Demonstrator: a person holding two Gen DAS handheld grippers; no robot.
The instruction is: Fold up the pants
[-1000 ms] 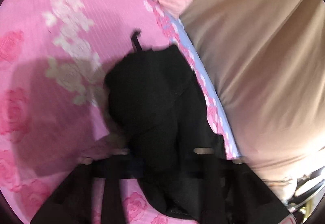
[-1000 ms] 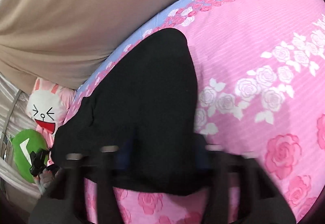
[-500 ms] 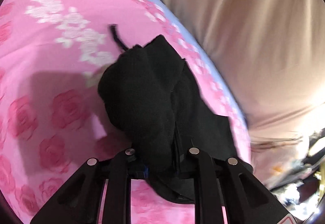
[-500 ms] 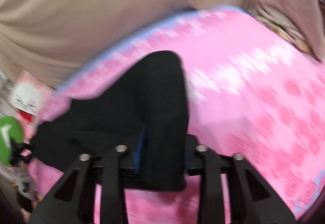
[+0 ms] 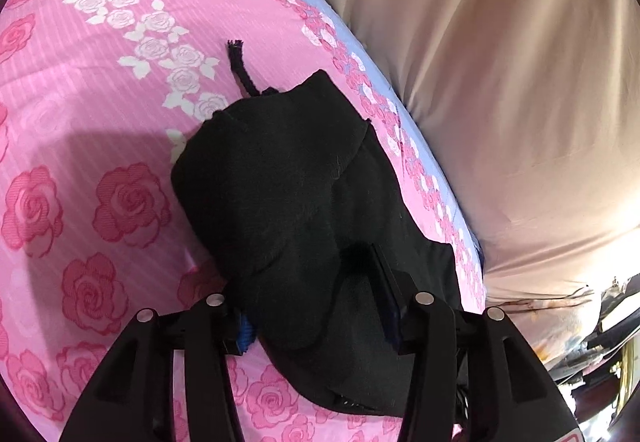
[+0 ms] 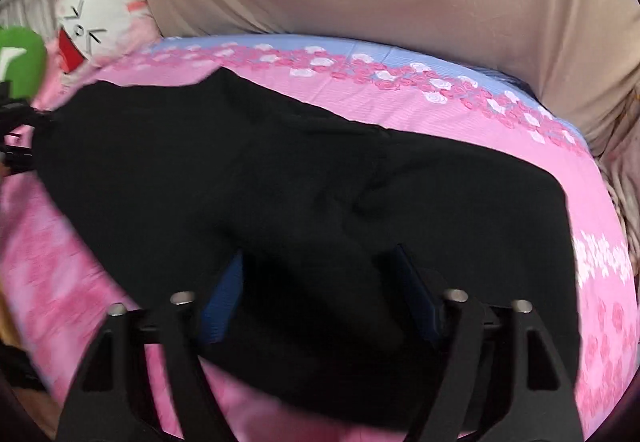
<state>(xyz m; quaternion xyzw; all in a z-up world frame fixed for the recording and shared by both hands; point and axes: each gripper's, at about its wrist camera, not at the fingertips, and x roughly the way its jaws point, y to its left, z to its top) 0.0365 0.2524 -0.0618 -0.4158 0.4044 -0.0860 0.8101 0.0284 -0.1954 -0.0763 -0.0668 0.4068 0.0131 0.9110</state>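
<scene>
Pants [image 5: 280,193] bunched between both claws: left claw [image 5: 316,306] just opening, loose; right claw [image 6: 320,294] closing, grip unclear.

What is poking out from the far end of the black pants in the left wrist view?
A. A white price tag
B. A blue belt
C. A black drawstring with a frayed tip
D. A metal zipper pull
C: a thin black drawstring with a frayed tip lies on the pink floral bedsheet, leading out from the far end of the bunched black pants.
</scene>
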